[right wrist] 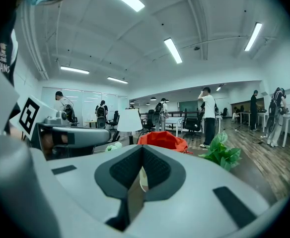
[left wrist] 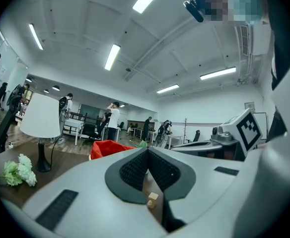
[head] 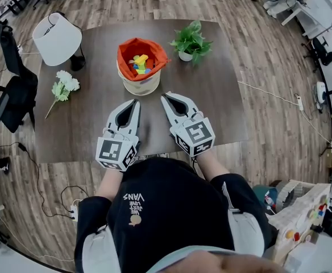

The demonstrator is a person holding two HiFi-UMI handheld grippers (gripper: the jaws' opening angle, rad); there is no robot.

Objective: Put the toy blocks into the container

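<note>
Sitting on the far half of the dark wooden table (head: 217, 112), roughly midway across it, the container (head: 140, 86) is showing a round cream wall and an orange-red fabric lining that is folding outward over the rim. Toy blocks (head: 140, 62) are lying heaped inside it: a yellow piece is riding on top, with blue, green and red bits peeking out around it. Single shapes are too small to tell.

The left gripper (head: 135, 102) and the right gripper (head: 165, 95) are hanging side by side over the near half of the table, tips angling in toward each other and pointing at the container, each well short of its wall. The left gripper's dark ribbed pads are meeting at the tips, holding nothing. The right gripper's pads are likewise pressing together, empty. Whether either one is touching the tabletop cannot be told.

A potted green plant (head: 190, 41) is standing just right of the container. A white-shaded lamp (head: 57, 38) is leaning at the far left corner, and a sprig of white flowers (head: 63, 85) is lying flat on the table in front of it.
</note>
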